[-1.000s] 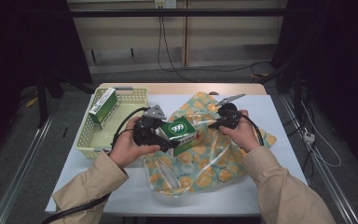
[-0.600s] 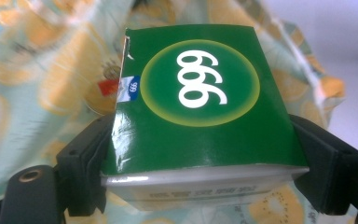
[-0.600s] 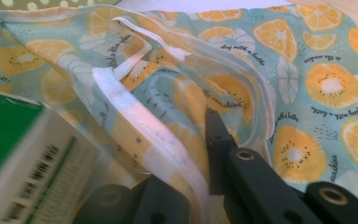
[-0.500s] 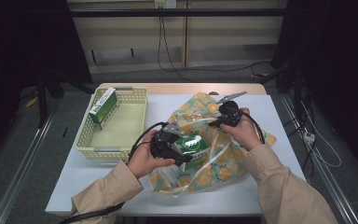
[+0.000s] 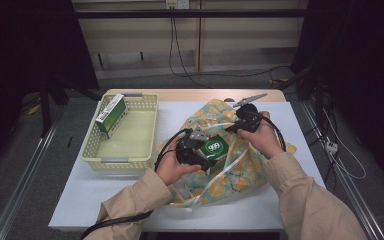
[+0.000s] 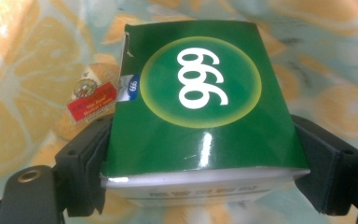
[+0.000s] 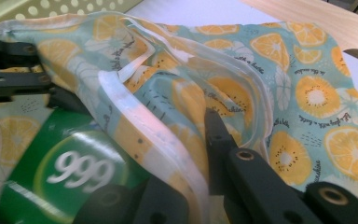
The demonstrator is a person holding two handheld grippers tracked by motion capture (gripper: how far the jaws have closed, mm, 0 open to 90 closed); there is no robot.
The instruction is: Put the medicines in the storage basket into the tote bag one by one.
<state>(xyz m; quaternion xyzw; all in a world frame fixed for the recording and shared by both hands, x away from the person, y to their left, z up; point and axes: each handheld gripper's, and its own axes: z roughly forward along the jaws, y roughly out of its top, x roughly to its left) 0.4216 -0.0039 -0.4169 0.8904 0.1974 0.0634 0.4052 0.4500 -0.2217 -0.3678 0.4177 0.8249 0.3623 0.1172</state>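
My left gripper (image 5: 211,156) is clamped on the green box (image 6: 200,107), jaws pressing both side walls near the back end, so most of the box sticks out in front. Box hangs just over the bag (image 5: 232,165) w/ the orange-slice print, at its mouth. Risk 1: glossy card, grip far back. If the front end bumps a fold, I'd expect the box to pivot or slip betw. the pads. Squeezing harder could dent the walls.

A bit further, my right gripper (image 7: 193,154) is pinched tight on the bag's white-trimmed rim (image 7: 144,135), lifting it to keep the mouth open. The box face already shows under that rim in the right gripper view. Risk 2: thin fabric and a small bite. Any tug from the box dragging on cloth may pull the rim out, the mouth then sags and the box lands on top, not inside. The loose white straps (image 5: 230,162) could also snag a box corner.

Far left, well apart: the yellow basket (image 5: 147,102) w/ a second green box (image 5: 111,116) leaning on its wall. No issue there.
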